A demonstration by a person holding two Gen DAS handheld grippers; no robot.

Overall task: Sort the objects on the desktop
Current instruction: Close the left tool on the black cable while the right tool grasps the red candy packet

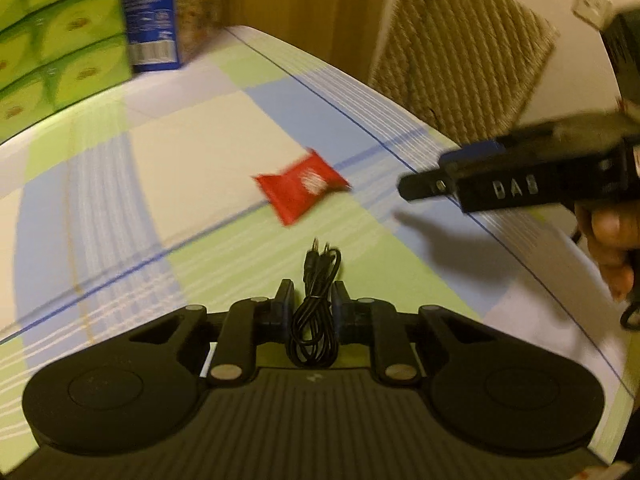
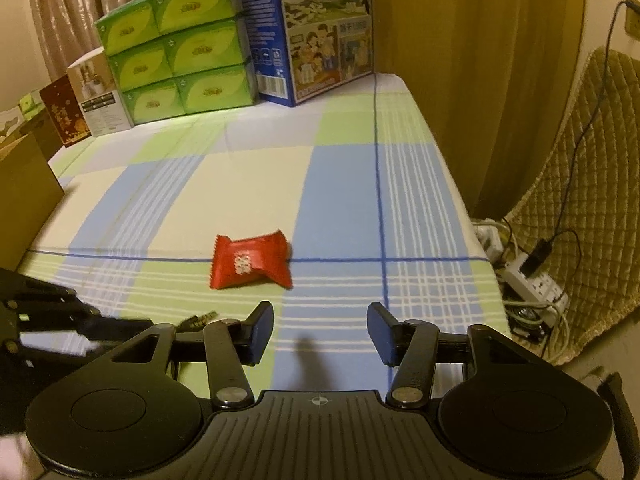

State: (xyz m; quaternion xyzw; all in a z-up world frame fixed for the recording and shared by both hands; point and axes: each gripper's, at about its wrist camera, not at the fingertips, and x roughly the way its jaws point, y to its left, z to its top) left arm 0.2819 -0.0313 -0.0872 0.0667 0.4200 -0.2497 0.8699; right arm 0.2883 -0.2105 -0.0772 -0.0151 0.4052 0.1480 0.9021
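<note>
Left gripper [image 1: 311, 300] clamping cable [image 1: 314, 312], right gripper [image 2: 320, 330] spread

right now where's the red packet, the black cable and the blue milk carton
red packet [image 2: 250, 262], right wrist view, centre of wrapper
black cable [image 1: 314, 316], left wrist view, coiled middle
blue milk carton [image 2: 320, 40], right wrist view, front face

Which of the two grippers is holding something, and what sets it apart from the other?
The left gripper: its fingers are closed on a coiled black cable. The right gripper is open and empty, pointing toward the red packet on the checked tablecloth.
</note>
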